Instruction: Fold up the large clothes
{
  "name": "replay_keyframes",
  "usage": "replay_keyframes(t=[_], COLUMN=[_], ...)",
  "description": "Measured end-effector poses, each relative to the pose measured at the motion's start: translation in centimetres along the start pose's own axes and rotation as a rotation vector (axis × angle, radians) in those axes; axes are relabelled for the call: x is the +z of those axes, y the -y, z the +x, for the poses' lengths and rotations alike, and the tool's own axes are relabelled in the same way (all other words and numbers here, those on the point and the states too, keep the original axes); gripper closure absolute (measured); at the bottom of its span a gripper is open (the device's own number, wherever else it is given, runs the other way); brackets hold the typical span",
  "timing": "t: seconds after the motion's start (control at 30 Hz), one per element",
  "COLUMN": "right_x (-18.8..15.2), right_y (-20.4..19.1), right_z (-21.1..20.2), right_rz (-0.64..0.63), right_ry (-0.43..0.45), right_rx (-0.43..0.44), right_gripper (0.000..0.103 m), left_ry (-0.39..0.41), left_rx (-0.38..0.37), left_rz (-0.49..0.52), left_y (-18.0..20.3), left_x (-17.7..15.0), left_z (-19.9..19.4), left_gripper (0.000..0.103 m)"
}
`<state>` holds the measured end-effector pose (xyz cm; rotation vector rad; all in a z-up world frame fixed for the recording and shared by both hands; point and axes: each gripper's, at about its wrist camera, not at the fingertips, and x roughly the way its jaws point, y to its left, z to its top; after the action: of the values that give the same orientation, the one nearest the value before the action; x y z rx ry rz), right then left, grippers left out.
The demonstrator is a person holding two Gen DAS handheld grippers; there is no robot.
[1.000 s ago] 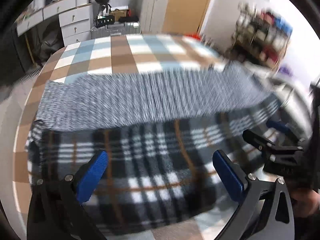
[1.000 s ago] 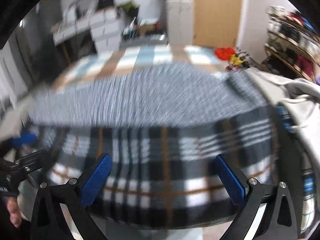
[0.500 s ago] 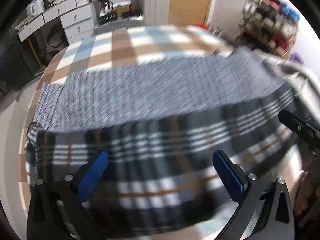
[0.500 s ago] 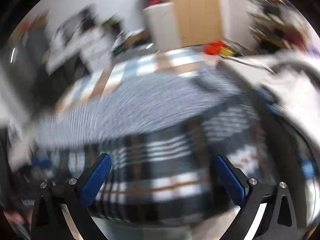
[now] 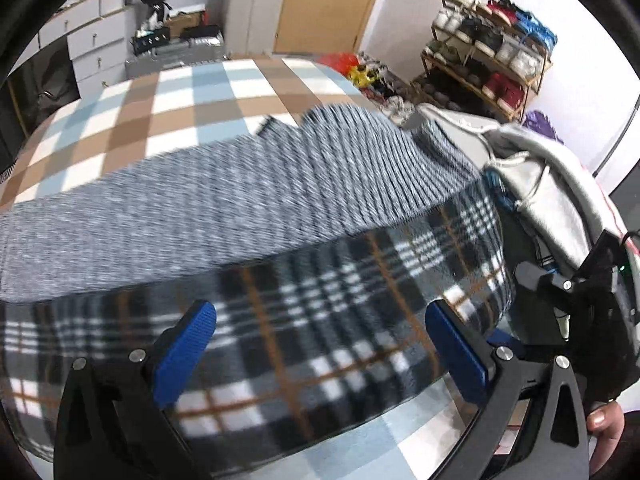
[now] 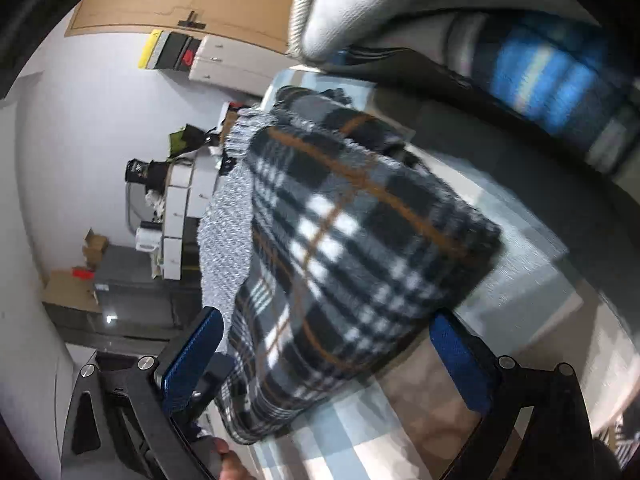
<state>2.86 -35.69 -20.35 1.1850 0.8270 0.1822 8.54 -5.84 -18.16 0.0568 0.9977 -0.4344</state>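
Observation:
A large plaid garment [image 5: 304, 320], black, white and orange with a grey knit inner side [image 5: 224, 208], lies spread on the checked cover [image 5: 172, 108]. The grey side is turned up over its far half. My left gripper [image 5: 320, 354] is open just above the near plaid edge, with nothing between its blue pads. In the same view my right gripper [image 5: 520, 304] reaches in at the garment's right end. The right wrist view is rolled steeply. There the plaid garment [image 6: 340, 240] runs away from my open right gripper [image 6: 326, 360], whose fingers straddle its near end.
A pile of clothes topped by a grey hoodie [image 5: 552, 184] sits right beside the garment's right end and fills the top of the right wrist view as the hoodie [image 6: 360, 0]. Beyond stand a shoe rack [image 5: 488, 52], white drawers [image 5: 96, 48] and a wooden door [image 5: 328, 4].
The right gripper has swung to the garment's right end and rolled steeply, close under the hoodie pile. The left gripper has turned rightward and stays open over the plaid edge.

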Motion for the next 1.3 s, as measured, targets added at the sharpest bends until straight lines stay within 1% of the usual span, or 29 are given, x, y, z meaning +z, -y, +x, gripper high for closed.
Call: replay_keyframes(t=[0.03, 0.07, 0.17, 0.27, 0.33, 0.37, 0.4, 0.43, 0.47, 0.5, 0.6, 0.63, 0.7, 0.77, 0.83, 0.93, 0.97, 1.03, 1.07, 1.1, 1.17, 1.23, 1.3], right_x=[0.2, 0.6, 1.5, 2.1, 2.3, 2.2, 2.1, 2.0, 2.1, 2.3, 2.6, 2.4, 1.7, 0.6, -0.8, -2.5, -2.8, -3.6, -3.7, -3.5, -2.3, -0.7, 0.0], right_y=[0.0, -0.1, -1.2, -2.6, -3.2, -3.4, -3.5, -3.6, -3.8, -3.9, -4.1, -4.0, -5.2, -7.0, -9.0, -10.5, -10.8, -11.3, -11.3, -10.7, -9.5, -7.7, -6.8], right_z=[0.4, 0.7, 1.8, 3.8, 4.3, 4.3, 4.1, 3.9, 4.2, 4.4, 4.1, 3.8, 3.4, 3.0, 2.6, 2.2, 2.1, 2.3, 2.5, 2.6, 3.1, 3.5, 3.6], right_rz=[0.006, 0.001, -0.067, -0.117, -0.141, -0.152, -0.168, -0.183, -0.190, -0.194, -0.225, -0.249, -0.324, -0.441, -0.573, -0.678, -0.696, -0.752, -0.759, -0.743, -0.655, -0.519, -0.427], right_ry=[-0.015, -0.020, -0.057, -0.068, -0.055, -0.050, -0.037, -0.021, -0.014, -0.004, 0.024, 0.035, 0.070, 0.118, 0.173, 0.216, 0.223, 0.231, 0.227, 0.217, 0.185, 0.134, 0.108], right_rx=[0.012, 0.002, -0.004, -0.028, -0.052, -0.063, -0.084, -0.111, -0.126, -0.141, -0.151, -0.158, -0.185, -0.227, -0.259, -0.273, -0.275, -0.291, -0.305, -0.313, -0.313, -0.279, -0.243], right_gripper=[0.000, 0.000, 0.000, 0.000, 0.001, 0.006, 0.018, 0.024, 0.033, 0.045, 0.065, 0.068, 0.079, 0.083, 0.085, 0.086, 0.086, 0.086, 0.086, 0.086, 0.085, 0.083, 0.081], left_ry=[-0.020, -0.035, -0.058, -0.057, -0.059, -0.061, -0.062, -0.061, -0.061, -0.061, -0.061, -0.061, -0.061, -0.064, -0.069, -0.092, -0.095, -0.090, -0.085, -0.080, -0.083, -0.108, -0.103], left_rx=[0.014, 0.033, 0.075, 0.086, 0.086, 0.086, 0.087, 0.088, 0.086, 0.084, 0.086, 0.087, 0.086, 0.080, 0.068, 0.068, 0.071, 0.097, 0.109, 0.119, 0.145, 0.147, 0.164], left_rz=[0.010, 0.019, 0.067, 0.096, 0.106, 0.111, 0.116, 0.120, 0.122, 0.122, 0.127, 0.131, 0.132, 0.130, 0.115, 0.081, 0.075, 0.071, 0.067, 0.061, 0.042, 0.051, 0.083], left_y=[0.3, 0.4, 0.7, 0.9, 0.9, 0.8, 0.9, 0.9, 0.8, 0.9, 0.9, 1.0, 0.9, 0.8, 0.5, -0.3, -0.7, -1.3, -1.6, -1.9, -2.8, -3.2, -2.8], left_x=[0.0, -0.1, -0.5, -0.9, -1.1, -1.2, -1.2, -1.2, -1.3, -1.2, -1.1, -1.1, -1.1, -1.0, -0.8, -0.7, -0.7, -0.8, -0.9, -0.9, -1.0, -1.2, -1.4], left_z=[0.5, 0.9, 1.6, 1.6, 1.6, 1.6, 1.6, 1.7, 1.6, 1.7, 1.9, 1.8, 1.9, 1.9, 1.6, 1.1, 0.9, 0.4, 0.2, 0.0, 0.3, 1.2, 1.6], left_gripper=[0.001, 0.001, 0.001, 0.001, 0.001, 0.001, 0.001, 0.001, 0.001, 0.001, 0.001, 0.001, 0.001, 0.001, 0.001, 0.001, 0.001, 0.001, 0.001, 0.001, 0.001, 0.001, 0.001])
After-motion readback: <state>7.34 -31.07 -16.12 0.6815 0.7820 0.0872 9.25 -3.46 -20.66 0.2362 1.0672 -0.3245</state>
